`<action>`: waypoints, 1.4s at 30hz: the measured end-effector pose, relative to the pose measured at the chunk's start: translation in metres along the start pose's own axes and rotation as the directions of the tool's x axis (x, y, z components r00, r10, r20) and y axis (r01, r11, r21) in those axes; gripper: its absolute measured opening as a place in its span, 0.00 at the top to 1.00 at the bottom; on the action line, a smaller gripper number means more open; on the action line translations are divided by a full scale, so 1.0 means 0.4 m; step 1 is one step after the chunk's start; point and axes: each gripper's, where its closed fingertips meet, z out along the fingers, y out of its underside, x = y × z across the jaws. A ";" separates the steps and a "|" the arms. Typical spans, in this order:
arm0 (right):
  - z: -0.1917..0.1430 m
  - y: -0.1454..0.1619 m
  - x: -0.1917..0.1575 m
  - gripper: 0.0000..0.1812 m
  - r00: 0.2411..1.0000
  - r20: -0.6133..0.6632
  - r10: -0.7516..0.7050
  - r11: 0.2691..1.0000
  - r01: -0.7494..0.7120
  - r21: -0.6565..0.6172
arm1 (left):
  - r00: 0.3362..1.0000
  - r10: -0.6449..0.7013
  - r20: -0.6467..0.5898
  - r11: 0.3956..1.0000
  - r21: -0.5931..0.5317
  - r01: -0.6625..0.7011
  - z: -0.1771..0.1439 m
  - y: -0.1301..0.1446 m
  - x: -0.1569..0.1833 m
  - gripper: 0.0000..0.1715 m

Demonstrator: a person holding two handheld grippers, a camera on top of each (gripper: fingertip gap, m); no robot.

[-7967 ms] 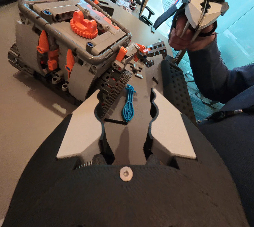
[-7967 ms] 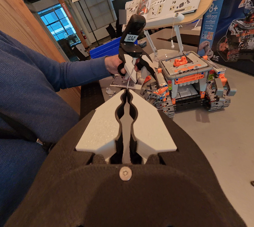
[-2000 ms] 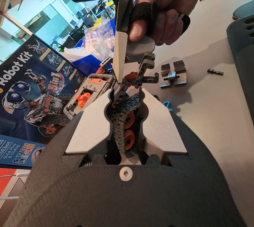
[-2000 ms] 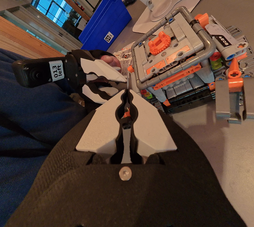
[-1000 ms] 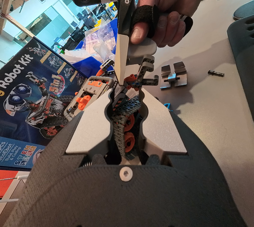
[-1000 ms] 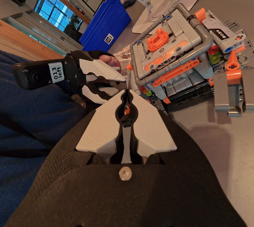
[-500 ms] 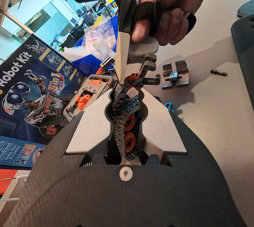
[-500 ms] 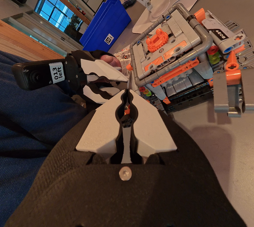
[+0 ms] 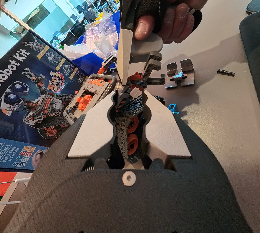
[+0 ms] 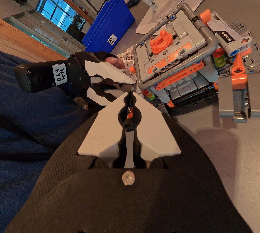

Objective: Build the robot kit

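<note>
A grey and orange brick-built tracked robot (image 10: 175, 57) stands on the grey table; it also shows in the left wrist view (image 9: 91, 92). My left gripper (image 9: 128, 93) is shut on the robot's near track (image 9: 126, 124), with orange wheels between its fingers. It also shows in the right wrist view (image 10: 126, 87). My right gripper (image 10: 130, 92) is shut on a dark and orange joint of the robot's grey claw arm (image 9: 152, 74). In the left wrist view it (image 9: 123, 83) comes down from above, held by a hand. The robot's other claw (image 10: 236, 99) hangs at the right.
A robot kit box (image 9: 28, 85) and a blue bin (image 10: 109, 29) with plastic bags stand behind. A white stand base (image 10: 175, 0) lies beyond the robot. A loose grey plate piece (image 9: 180, 74), a black pin (image 9: 226, 72) and a blue tool (image 9: 172, 107) lie on the table. Less than 4 cm separates the two grippers' tips.
Eight seconds ago my left gripper was open over the table and the right one was raised. Both have since closed on the robot. Over the last second they only shifted slightly.
</note>
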 end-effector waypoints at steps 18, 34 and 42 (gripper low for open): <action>-0.001 -0.002 0.002 1.00 1.000 -0.007 0.002 1.000 -0.002 -0.002 | 1.000 -0.016 -0.007 1.000 -0.016 0.016 0.005 0.003 -0.006 0.81; -0.012 0.007 -0.016 0.90 0.985 -0.132 -0.109 0.991 0.097 -0.094 | 1.000 -0.014 -0.012 0.999 -0.030 0.014 0.006 0.010 -0.013 0.83; -0.040 -0.027 -0.035 0.90 0.961 -0.187 -0.201 0.979 0.195 -0.054 | 1.000 -0.003 -0.030 1.000 -0.022 0.003 0.005 0.008 -0.008 0.82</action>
